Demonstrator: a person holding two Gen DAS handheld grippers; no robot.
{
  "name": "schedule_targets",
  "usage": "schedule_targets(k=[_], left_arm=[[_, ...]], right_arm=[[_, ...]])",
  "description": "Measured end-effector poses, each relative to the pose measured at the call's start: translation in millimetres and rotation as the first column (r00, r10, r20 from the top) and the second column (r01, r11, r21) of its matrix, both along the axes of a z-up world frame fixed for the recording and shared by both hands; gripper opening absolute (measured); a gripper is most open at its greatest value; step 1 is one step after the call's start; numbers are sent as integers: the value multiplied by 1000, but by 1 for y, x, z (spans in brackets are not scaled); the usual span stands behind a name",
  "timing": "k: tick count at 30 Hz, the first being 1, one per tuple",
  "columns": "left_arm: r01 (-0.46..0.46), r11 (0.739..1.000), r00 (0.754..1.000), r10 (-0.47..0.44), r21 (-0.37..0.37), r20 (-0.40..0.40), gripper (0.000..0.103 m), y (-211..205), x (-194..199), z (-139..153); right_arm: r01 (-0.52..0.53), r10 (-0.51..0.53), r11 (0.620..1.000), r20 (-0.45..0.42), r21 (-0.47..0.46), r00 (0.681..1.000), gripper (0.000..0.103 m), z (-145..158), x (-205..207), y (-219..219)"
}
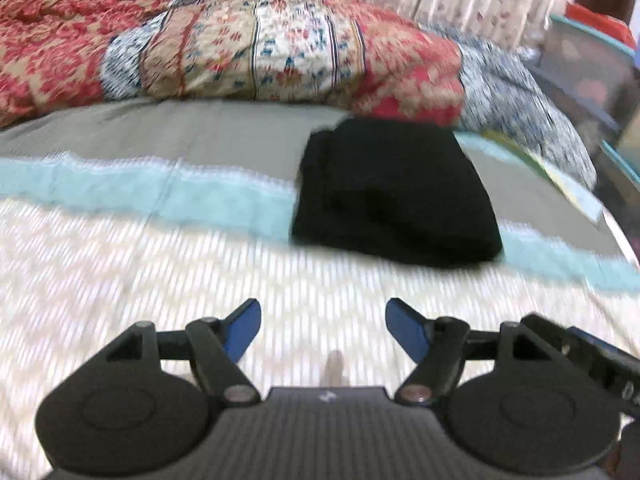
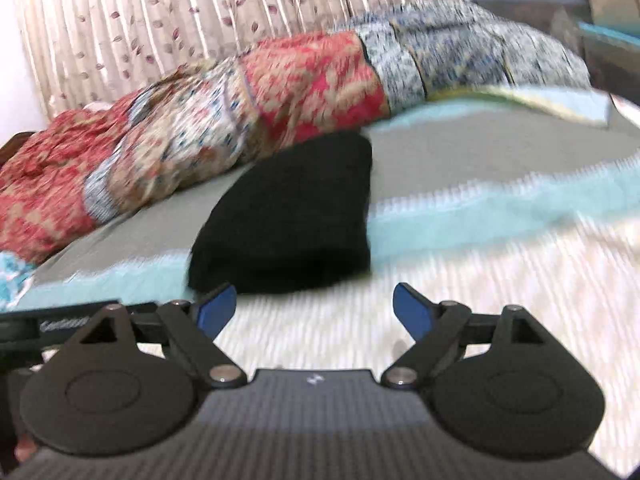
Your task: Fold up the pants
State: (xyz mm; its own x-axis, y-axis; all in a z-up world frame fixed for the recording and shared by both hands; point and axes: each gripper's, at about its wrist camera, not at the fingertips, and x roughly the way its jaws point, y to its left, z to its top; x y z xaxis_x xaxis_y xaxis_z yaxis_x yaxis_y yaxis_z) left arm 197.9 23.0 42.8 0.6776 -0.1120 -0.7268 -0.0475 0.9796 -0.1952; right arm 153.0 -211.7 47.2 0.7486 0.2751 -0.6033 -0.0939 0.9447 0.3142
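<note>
Striped bedspread [image 1: 120,280] carries the black pants [image 1: 394,200], a folded bundle at the far side, just beside the patterned quilt [image 1: 248,48]. Folding looks finished. Left gripper [image 1: 323,320] and right gripper [image 2: 314,304], jaws spread and empty, need only retreat.

The black pants [image 1: 394,196] are matt, soft cloth. Beneath them the bedsheet [image 1: 120,264] looks like woven cotton, finely ribbed. Behind the pants, the quilt [image 1: 248,48] is printed cloth, crumpled. The left gripper [image 1: 323,330] has matt black plastic arms, smooth blue pads [image 1: 245,330] and shiny metal pivots.
</note>
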Motion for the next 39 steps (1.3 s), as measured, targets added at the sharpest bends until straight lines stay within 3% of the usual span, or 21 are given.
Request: schedule_targets(k=[5, 7, 11, 17, 21, 24, 27, 34, 36, 39], left_arm=[[-3, 998, 999, 5, 57, -41, 73, -13, -83, 8], [-4, 996, 999, 7, 88, -43, 87, -18, -116, 15], [2, 996, 999, 1, 85, -35, 99, -21, -175, 24], [14, 998, 998, -10, 62, -59, 101, -15, -250, 21], [-54, 997, 992, 60, 56, -107, 101, -2, -274, 18], [-142, 989, 987, 145, 50, -67, 103, 9, -288, 24], [-189, 981, 982, 190, 46, -5, 103, 12, -299, 36], [-117, 988, 992, 112, 101, 54, 103, -6, -298, 47], [-128, 986, 988, 117, 106, 97, 103, -8, -299, 52], [-165, 971, 977, 137, 171, 162, 103, -11, -299, 59]], right_arm=[[-38, 36, 998, -53, -46, 998, 90, 7, -65, 15], [-54, 48, 996, -75, -74, 996, 92, 12, -92, 18], [-82, 73, 990, -81, -112, 994, 95, 23, -130, 21], [-94, 89, 995, -136, -30, 987, 98, 28, -181, 17], [-120, 112, 992, -166, -36, 980, 99, 27, -205, 23], [-122, 116, 992, -151, -34, 982, 99, 28, -221, 26], [-70, 66, 996, -84, -46, 994, 100, 35, -233, 19], [27, -27, 1000, -14, -3, 1000, 103, 37, -241, 4], [32, -32, 999, -7, -5, 999, 103, 38, -242, 3], [37, -37, 999, -15, 5, 999, 103, 35, -241, 0]])
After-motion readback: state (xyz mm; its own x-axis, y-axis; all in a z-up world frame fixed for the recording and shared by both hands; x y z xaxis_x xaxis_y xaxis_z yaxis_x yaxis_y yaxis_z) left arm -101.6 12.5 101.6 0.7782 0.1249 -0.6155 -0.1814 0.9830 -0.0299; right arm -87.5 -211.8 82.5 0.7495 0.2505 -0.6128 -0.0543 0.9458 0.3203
